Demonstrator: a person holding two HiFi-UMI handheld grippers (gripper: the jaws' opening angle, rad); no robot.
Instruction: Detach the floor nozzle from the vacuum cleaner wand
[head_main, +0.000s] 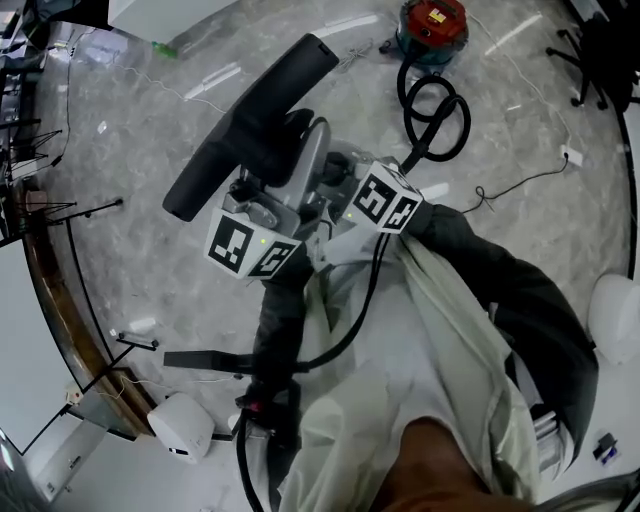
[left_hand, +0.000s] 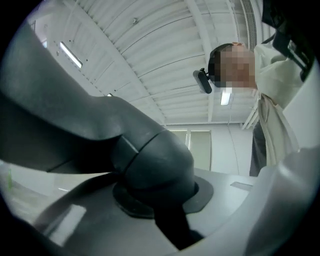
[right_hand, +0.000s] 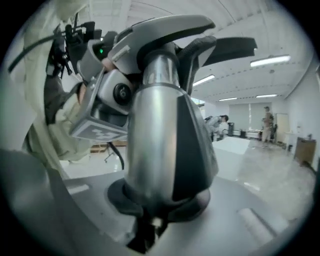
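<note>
In the head view the dark floor nozzle (head_main: 250, 125) is held up off the floor, and the silver wand end (head_main: 308, 160) runs into its neck. My left gripper (head_main: 262, 195) is shut on the nozzle's dark grey neck (left_hand: 150, 160), which fills the left gripper view between the jaws. My right gripper (head_main: 335, 175) is shut on the silver wand tube (right_hand: 160, 135); that view also shows the left gripper's marker cube (right_hand: 97, 127) close beside the tube. Both marker cubes sit side by side under the nozzle. The joint between wand and nozzle is partly hidden by the grippers.
A red and teal vacuum canister (head_main: 432, 25) stands at the far top, its black hose (head_main: 435, 110) looped on the marble floor. A cable (head_main: 520, 180) trails to the right. Black stands (head_main: 60, 210) and a white device (head_main: 182, 427) sit at the left.
</note>
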